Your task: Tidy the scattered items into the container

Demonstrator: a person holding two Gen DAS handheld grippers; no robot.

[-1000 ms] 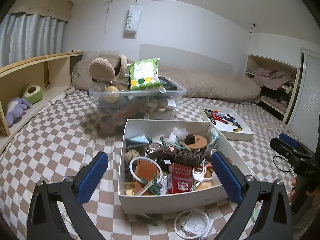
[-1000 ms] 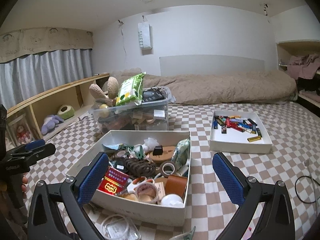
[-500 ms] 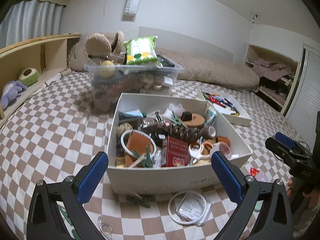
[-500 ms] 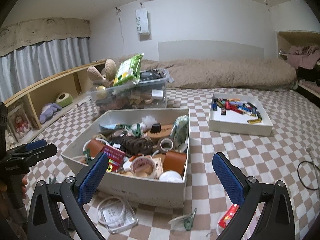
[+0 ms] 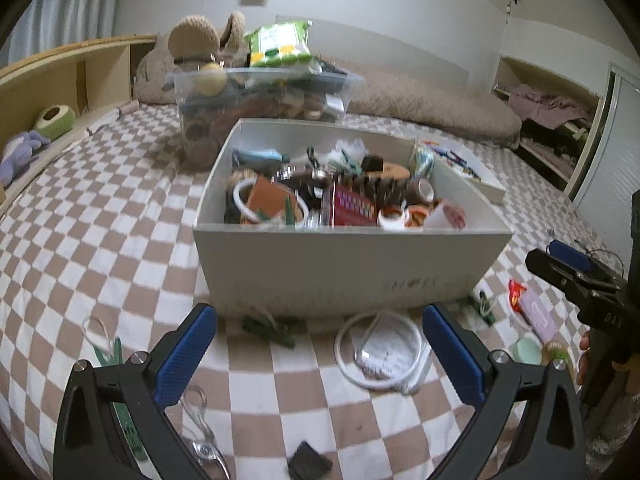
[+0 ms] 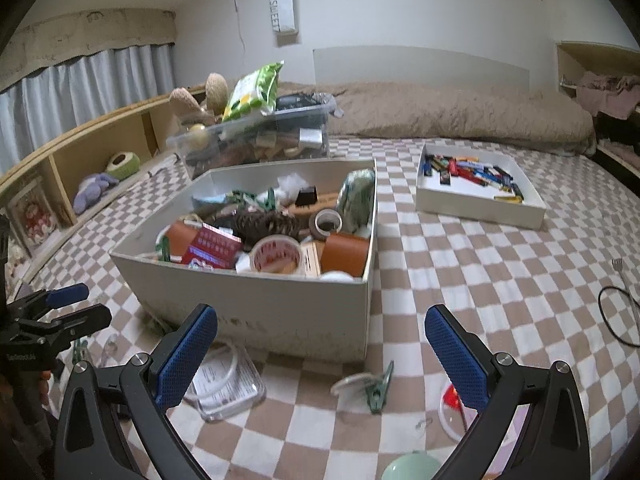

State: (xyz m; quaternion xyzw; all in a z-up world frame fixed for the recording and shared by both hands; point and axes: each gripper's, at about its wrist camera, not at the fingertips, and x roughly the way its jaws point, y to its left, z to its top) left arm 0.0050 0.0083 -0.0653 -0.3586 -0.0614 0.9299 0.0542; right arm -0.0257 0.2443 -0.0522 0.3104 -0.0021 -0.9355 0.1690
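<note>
Beside the white box (image 5: 352,264) both grippers — left gripper (image 5: 320,344), right gripper (image 6: 320,344) — have dropped lower.

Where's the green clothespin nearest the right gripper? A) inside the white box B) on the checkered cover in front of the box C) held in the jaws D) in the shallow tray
B: the green clothespin lies on the checkered cover just before the white box, ahead of the open, empty right gripper.
</note>
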